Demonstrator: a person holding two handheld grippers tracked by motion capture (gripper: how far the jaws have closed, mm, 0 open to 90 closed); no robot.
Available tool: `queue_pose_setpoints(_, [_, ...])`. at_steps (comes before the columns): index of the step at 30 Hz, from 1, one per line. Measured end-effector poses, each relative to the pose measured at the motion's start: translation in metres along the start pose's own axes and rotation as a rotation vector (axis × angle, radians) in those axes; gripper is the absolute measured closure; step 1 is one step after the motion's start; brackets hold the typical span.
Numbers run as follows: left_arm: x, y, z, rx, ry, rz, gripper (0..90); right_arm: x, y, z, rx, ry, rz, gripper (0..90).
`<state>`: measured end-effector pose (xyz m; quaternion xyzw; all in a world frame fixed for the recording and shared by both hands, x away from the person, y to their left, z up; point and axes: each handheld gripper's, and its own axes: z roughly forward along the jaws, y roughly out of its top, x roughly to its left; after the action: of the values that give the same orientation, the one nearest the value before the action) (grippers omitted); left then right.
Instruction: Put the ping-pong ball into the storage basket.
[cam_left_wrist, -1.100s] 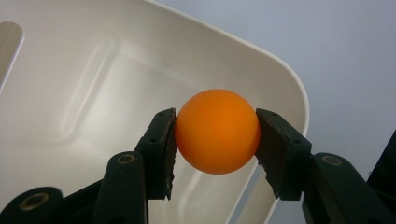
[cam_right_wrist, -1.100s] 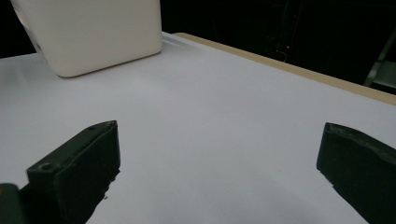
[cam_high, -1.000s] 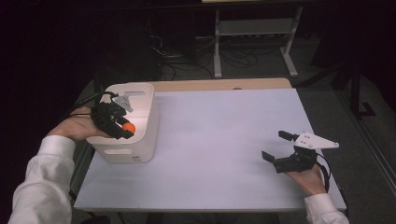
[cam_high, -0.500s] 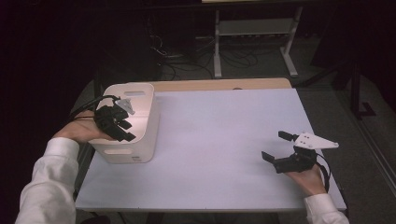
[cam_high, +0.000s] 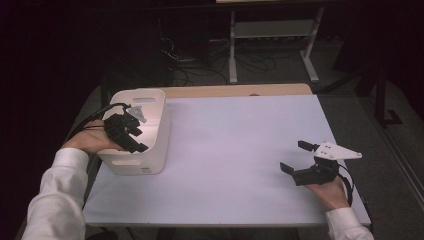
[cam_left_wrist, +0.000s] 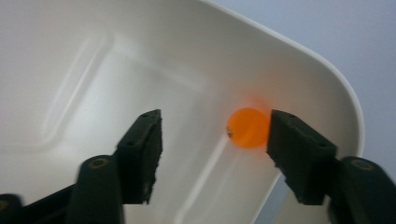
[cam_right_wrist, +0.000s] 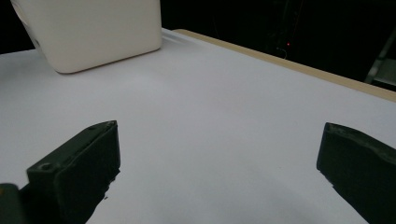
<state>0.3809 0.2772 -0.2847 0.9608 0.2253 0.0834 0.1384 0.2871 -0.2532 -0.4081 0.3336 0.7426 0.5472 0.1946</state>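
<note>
My left gripper (cam_high: 139, 140) hangs over the near left part of a white plastic bin (cam_high: 156, 142), pointing down into it. Its jaws have just been opening and now stand apart (cam_left_wrist: 215, 119). A small orange ball (cam_left_wrist: 247, 127) shows inside the bin (cam_left_wrist: 116, 70) beyond them, close to the right jaw, and neither pad presses on it. I cannot tell whether the ball rests on the bottom or is falling. My right gripper (cam_high: 294, 156) sits low at the table's near right, open (cam_right_wrist: 218, 130), with bare table between its jaws.
The white table (cam_high: 235, 150) has a wooden strip (cam_high: 235, 90) along its far edge. The bin (cam_right_wrist: 93, 32) stands at the far left from the right gripper. Beyond the table are a metal stand (cam_high: 272, 30) and floor cables (cam_high: 195, 55) in the dark.
A second ago my left gripper held the orange ball above the bin. It then dipped into the bin, its jaws parted, and the ball left them. The right gripper stayed put.
</note>
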Motion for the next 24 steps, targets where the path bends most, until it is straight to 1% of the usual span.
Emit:
queue_pose_setpoints(1, [0.0,0.0,0.0,-0.005,0.006,-0.003,30.9,0.0,0.0,0.0,0.0,0.0,-0.001,0.0])
queue_pose_setpoints(2, [0.0,0.0,-0.001,-0.011,0.005,-0.006,29.7,0.0,0.0,0.0,0.0,-0.001,0.0,0.0])
queue_pose_setpoints(3, [0.0,-0.001,-0.002,-0.019,0.016,-0.007,28.7,0.0,0.0,0.0,-0.001,-0.001,0.0,0.0])
queue_pose_setpoints(5, [0.001,-0.001,-0.004,-0.027,0.022,-0.015,25.2,0.0,0.0,0.0,-0.001,0.0,0.002,0.0])
queue_pose_setpoints(7, [0.001,-0.001,-0.008,-0.039,0.027,-0.027,23.5,0.0,0.0,0.0,-0.001,0.0,0.001,0.0])
queue_pose_setpoints(12, [0.002,-0.003,-0.014,-0.064,0.031,-0.046,15.9,0.0,0.0,0.0,-0.001,0.002,0.001,0.0])
queue_pose_setpoints(14, [0.002,-0.004,-0.016,-0.088,0.032,-0.06,13.4,0.0,0.0,0.0,-0.001,0.002,0.001,0.0])
queue_pose_setpoints(17, [0.002,-0.007,-0.02,-0.112,0.035,-0.06,8.3,0.001,0.0,0.0,0.001,0.003,0.001,0.0])
queue_pose_setpoints(18, [0.001,-0.008,-0.021,-0.122,0.034,-0.071,6.6,0.001,0.0,0.0,0.001,0.003,-0.001,0.0])
queue_pose_setpoints(20, [0.001,-0.01,-0.023,-0.139,0.044,-0.079,2.9,0.001,0.0,0.0,0.002,0.003,-0.001,0.0])
queue_pose_setpoints(21, [0.001,-0.011,-0.024,-0.147,0.052,-0.078,2.6,0.001,0.0,0.0,0.001,0.003,0.0,0.0])
queue_pose_setpoints(22, [0.0,-0.012,-0.024,-0.157,0.052,-0.086,2.1,0.001,0.001,0.0,-0.001,0.002,0.0,0.0])
queue_pose_setpoints(23, [0.0,-0.013,-0.025,-0.17,0.054,-0.093,1.2,0.0,0.001,0.0,-0.011,0.0,-0.01,0.0])
queue_pose_setpoints(24, [0.0,-0.015,-0.026,-0.18,0.059,-0.097,0.3,0.001,0.001,-0.001,-0.005,0.001,0.002,0.0])
